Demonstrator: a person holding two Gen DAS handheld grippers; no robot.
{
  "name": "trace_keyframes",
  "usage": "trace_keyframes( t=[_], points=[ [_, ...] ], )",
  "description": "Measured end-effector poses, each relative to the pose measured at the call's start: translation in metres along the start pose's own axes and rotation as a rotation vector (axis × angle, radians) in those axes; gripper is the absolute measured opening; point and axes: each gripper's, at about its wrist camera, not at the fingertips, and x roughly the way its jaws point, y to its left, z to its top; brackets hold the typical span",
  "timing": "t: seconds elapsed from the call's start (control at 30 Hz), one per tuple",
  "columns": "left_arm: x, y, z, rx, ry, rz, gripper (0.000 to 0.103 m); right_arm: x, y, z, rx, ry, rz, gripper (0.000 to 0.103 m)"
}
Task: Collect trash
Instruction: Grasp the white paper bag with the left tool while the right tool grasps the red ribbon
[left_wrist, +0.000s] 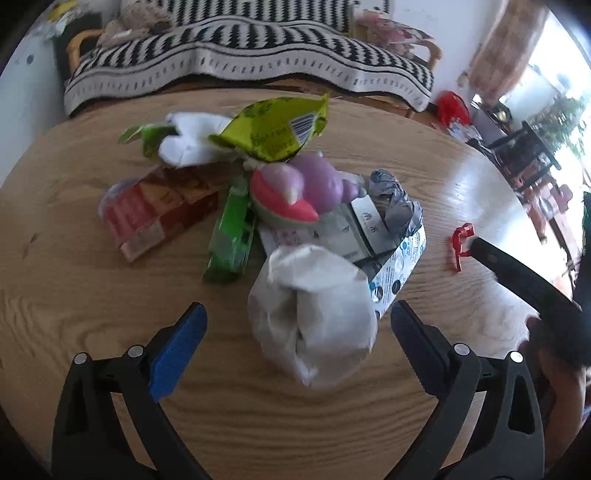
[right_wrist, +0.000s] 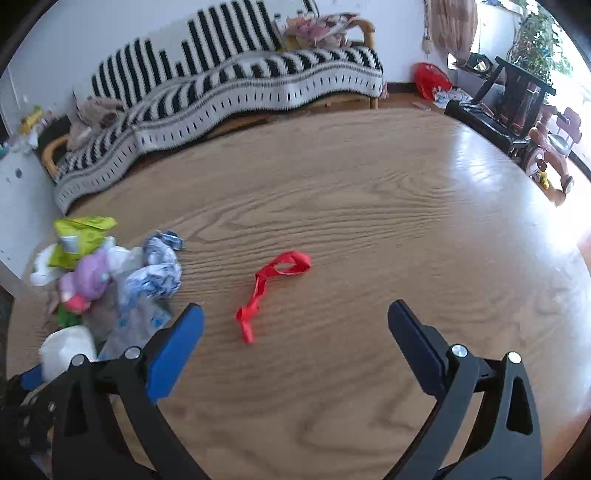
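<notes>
A heap of trash lies on the round wooden table (left_wrist: 74, 295). Nearest my open left gripper (left_wrist: 297, 325) is a crumpled white paper wad (left_wrist: 314, 314), sitting between the blue fingertips without being clamped. Behind it lie a silver-blue foil wrapper (left_wrist: 395, 221), a green packet (left_wrist: 232, 236), a red box (left_wrist: 147, 214), a yellow-green bag (left_wrist: 273, 129) and a purple and pink toy (left_wrist: 303, 188). A red ribbon (right_wrist: 273, 288) lies alone on the table, just ahead of my open right gripper (right_wrist: 295, 321). The same ribbon (left_wrist: 460, 247) shows at the right of the left wrist view.
A sofa with a black-and-white striped blanket (right_wrist: 229, 88) runs behind the table. A dark chair (right_wrist: 513, 99), a child's tricycle (right_wrist: 550, 155) and a red bag (right_wrist: 428, 79) stand on the floor to the right. The trash heap (right_wrist: 107, 280) sits left of the ribbon.
</notes>
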Motion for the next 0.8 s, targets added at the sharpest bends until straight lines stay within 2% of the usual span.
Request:
trace_keyframes(
  t=[0.03, 0.07, 0.1, 0.13, 0.17, 0.2, 0.23, 0.27, 0.3, 0.47, 0.63, 0.8],
  points=[
    [0.001, 0.000, 0.001, 0.015, -0.002, -0.001, 0.096, 0.006, 0.003, 0.002, -0.012, 0.005, -0.014, 0.096],
    [0.002, 0.001, 0.000, 0.020, -0.002, -0.008, 0.088, 0.010, 0.003, 0.002, -0.019, 0.008, -0.015, 0.092],
    [0.003, 0.001, -0.001, 0.023, -0.006, -0.013, 0.077, 0.015, 0.005, 0.003, -0.033, 0.017, -0.019, 0.086],
    [0.004, 0.002, -0.001, 0.028, -0.011, -0.013, 0.063, 0.018, 0.006, 0.002, -0.047, 0.020, -0.023, 0.080],
    [0.004, 0.001, -0.003, 0.042, -0.024, -0.003, 0.062, 0.020, 0.009, 0.002, -0.083, 0.000, -0.045, 0.070],
    [0.004, -0.001, -0.004, 0.064, -0.036, -0.004, 0.061, 0.019, 0.010, 0.001, -0.105, -0.015, -0.050, 0.052],
    [0.003, -0.003, -0.003, 0.082, -0.044, -0.002, 0.060, 0.018, 0.012, 0.001, -0.115, -0.024, -0.041, 0.039],
    [0.002, -0.005, -0.004, 0.090, -0.050, -0.001, 0.058, 0.018, 0.011, 0.001, -0.114, -0.024, -0.031, 0.014],
    [0.000, -0.006, -0.004, 0.091, -0.059, 0.000, 0.058, 0.018, 0.009, 0.001, -0.100, -0.022, -0.013, 0.010],
    [-0.014, -0.007, -0.001, 0.096, -0.081, -0.007, 0.057, 0.005, 0.001, -0.006, -0.078, -0.046, 0.022, 0.009],
    [-0.038, 0.000, 0.003, 0.064, -0.118, -0.013, 0.057, -0.025, -0.006, -0.008, -0.061, -0.093, 0.047, 0.009],
    [-0.065, -0.006, 0.001, 0.081, -0.154, -0.026, 0.057, -0.054, -0.008, -0.012, -0.050, -0.122, 0.078, 0.009]
  ],
)
